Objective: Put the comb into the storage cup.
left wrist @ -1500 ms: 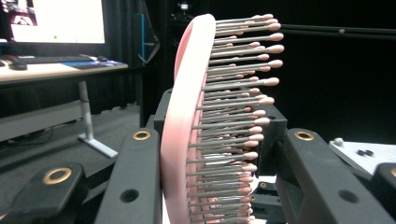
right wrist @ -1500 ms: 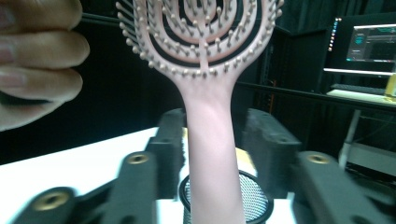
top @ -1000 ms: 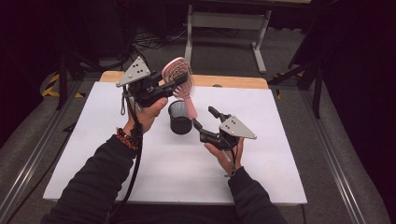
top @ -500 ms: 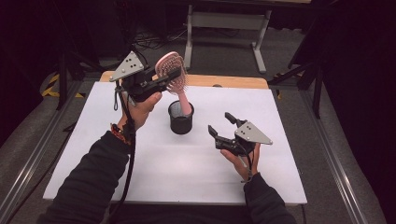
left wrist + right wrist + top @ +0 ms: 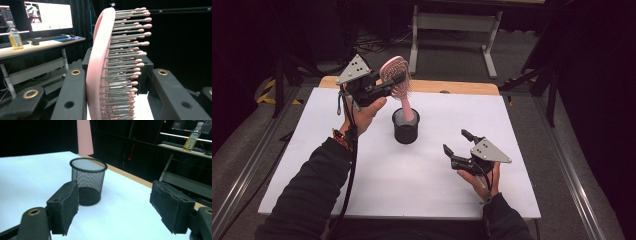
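Above cup (image 5: 405, 131), hairbrush (image 5: 398, 80) handle cropped.

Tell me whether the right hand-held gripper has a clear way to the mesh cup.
Probably yes. The right hand-held gripper is open, and bare table lies between it and the mesh cup. The pink hairbrush, held by the left hand-held gripper, hangs over the cup.

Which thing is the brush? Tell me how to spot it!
Find the white table, then the black mesh cup near its middle. Just above the cup, the left gripper holds the hairbrush by its head. It is the one pink thing, covered in pins.
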A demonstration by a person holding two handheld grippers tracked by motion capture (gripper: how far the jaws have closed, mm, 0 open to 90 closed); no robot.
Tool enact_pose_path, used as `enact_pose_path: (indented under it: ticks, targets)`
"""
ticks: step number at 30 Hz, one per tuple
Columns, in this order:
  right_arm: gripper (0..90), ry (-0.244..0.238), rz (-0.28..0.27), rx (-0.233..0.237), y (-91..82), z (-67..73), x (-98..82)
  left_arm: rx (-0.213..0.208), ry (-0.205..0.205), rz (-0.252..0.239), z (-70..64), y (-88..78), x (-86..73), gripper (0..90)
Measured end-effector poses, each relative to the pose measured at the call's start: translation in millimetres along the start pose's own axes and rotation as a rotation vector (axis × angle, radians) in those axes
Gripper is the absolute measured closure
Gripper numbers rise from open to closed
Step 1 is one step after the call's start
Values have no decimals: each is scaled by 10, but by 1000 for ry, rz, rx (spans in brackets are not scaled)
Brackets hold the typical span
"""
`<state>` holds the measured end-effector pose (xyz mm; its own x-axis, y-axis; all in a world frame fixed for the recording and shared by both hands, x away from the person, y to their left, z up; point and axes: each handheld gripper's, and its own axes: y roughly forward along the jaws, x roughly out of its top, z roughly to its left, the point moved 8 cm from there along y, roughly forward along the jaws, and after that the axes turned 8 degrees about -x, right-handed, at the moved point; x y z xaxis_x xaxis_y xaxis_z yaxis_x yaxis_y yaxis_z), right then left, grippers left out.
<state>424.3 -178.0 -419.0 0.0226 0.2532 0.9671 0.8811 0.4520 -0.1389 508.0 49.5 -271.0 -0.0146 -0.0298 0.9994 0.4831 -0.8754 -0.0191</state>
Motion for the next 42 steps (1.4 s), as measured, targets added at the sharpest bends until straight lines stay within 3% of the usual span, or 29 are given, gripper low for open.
enact_pose_path:
  ticks: [23,42]
  targets:
    - [225,-19,33,-4,-119,-48,-151,36,22,64,117,116,-302,633]
    - [225,-30,48,4,-100,-23,-191,32,-20,94,160,157,-653,632]
